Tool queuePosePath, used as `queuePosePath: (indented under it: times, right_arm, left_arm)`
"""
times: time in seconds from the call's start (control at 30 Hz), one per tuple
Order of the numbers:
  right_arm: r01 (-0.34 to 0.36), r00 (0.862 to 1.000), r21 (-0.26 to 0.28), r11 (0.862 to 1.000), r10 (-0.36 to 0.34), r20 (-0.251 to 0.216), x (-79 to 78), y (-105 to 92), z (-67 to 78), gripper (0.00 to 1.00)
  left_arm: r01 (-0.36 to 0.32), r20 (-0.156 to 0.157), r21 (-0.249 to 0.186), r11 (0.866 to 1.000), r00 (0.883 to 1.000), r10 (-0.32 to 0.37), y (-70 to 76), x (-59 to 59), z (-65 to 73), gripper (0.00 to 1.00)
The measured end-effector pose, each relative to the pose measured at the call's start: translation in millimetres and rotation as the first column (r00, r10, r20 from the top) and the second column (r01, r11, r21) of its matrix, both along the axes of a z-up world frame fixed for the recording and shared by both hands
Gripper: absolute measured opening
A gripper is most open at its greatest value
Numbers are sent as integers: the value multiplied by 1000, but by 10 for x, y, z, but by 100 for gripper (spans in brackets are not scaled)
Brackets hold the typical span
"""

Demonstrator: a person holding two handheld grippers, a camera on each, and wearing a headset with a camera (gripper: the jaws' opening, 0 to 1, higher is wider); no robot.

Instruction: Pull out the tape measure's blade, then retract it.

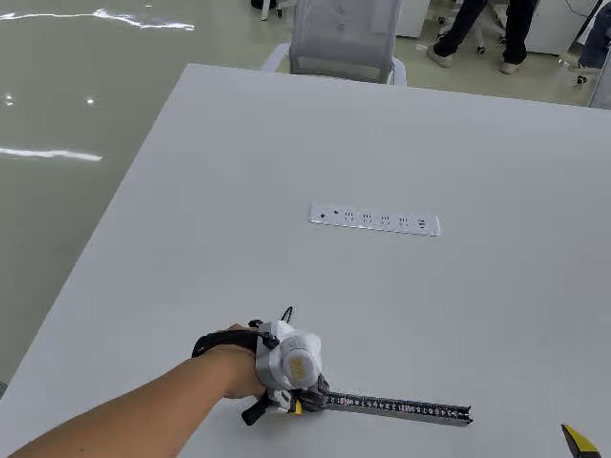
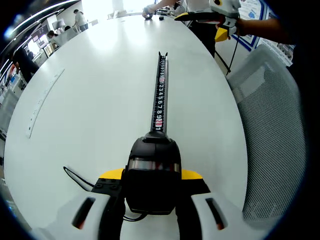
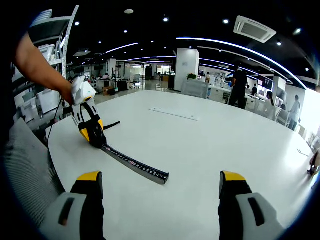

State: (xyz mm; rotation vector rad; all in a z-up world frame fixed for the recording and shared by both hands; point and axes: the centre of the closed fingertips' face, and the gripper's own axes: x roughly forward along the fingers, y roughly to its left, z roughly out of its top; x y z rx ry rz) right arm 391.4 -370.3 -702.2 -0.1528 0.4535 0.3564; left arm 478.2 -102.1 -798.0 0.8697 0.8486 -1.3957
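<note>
Left gripper [image 2: 152, 176] clamps tape measure [image 2: 152, 162]; blade [image 2: 160, 90] bears numerals, red 20

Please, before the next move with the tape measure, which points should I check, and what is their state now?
1. Grip of left tool on tape measure case: ok.
2. Pulled-out blade lying flat on table: ok.
3. Jaws of right tool open, holding nothing: ok.
4. Nearby power strip apart from the blade: ok.
5. Lock on the case released: cannot tell.
</note>
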Motion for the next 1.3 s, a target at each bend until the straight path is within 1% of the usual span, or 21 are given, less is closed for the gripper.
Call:
queuePosePath:
  times: [0.13,0.33,0.4,0.47,0.5,0.57,0.6,0.67,0.7,0.73,0.8,0.83,0.87,0.93,1.0,1.03,1.1,1.13,1.17,1.2,1.3]
  right_arm:
    - [9,1000,9,1000,-9,-11,-18,12,-2,100]
    - [1,999,3,1000,-1,-35,-49,54,-73,100]
    - [-2,999,4,1000,2,-38,-49,73,-81,100]
    - [-8,999,3,1000,8,-42,-49,85,-97,100]
    - [-9,999,3,1000,10,-43,-48,91,-100,100]
    - [-13,999,-4,1000,13,-46,-44,111,-97,100]
    - [-15,999,-3,1000,15,-50,-44,115,-107,100]
    - [-17,998,-5,1000,16,-55,-44,119,-131,100]
    - [-15,998,-6,1000,14,-58,-41,114,-147,100]
    - [-13,998,-3,1000,13,-61,-41,120,-147,100]
    - [-17,998,-7,1000,17,-67,-37,143,-158,100]
    - [-23,997,-8,1000,23,-70,-36,157,-161,100]
    - [-31,997,-6,1000,30,-74,-36,175,-173,100]
    - [-35,996,-10,999,34,-77,-33,183,-184,100]
    - [-34,996,-8,999,33,-77,-26,185,-170,100]
    - [-32,996,-7,999,32,-78,-21,185,-161,100]
    - [-34,996,-17,999,32,-88,-23,167,-176,100]
    - [-36,995,-18,999,34,-90,-27,164,-184,100]
    - [-37,995,-18,999,35,-91,-29,161,-188,100]
    - [-37,995,-20,999,35,-93,-31,155,-191,100]
    - [-39,995,-22,999,37,-98,-40,132,-213,100]
  left_arm:
    - [8,0,-6,1000,1000,-8,-4,-3,10,35]
    - [12,10,-23,1000,1000,-11,-14,3,9,35]
    - [-7,10,-18,1000,1000,7,-3,8,15,36]
    - [-17,40,-3,1000,999,17,46,56,6,41]
    - [-27,40,-4,1000,999,27,64,67,2,46]
    - [-106,-5,-42,994,994,105,82,69,35,62]
    - [-135,-18,-58,989,991,135,91,83,56,68]
    - [-190,-38,-106,976,982,187,107,129,119,79]
    - [-224,-62,-147,963,974,217,96,140,175,83]
    - [-241,-72,-173,955,970,232,94,153,211,88]
    - [-276,-62,-213,937,961,269,125,224,286,96]
    - [-290,-85,-224,930,957,278,129,199,311,99]
    - [-310,-84,-257,915,951,298,144,231,372,99]
    - [-317,-85,-305,898,948,306,156,240,451,99]
    - [-340,-90,-304,890,940,329,253,233,470,99]
    - [-360,-93,-305,881,932,349,308,244,459,99]
    - [-380,-97,-314,870,925,369,379,240,475,99]
    - [-404,-104,-327,854,914,393,425,247,493,99]
    - [-418,-110,-337,844,907,405,449,246,508,99]
    - [-440,-114,-352,826,896,429,493,249,531,99]
    - [-467,-116,-373,802,881,459,592,220,566,99]
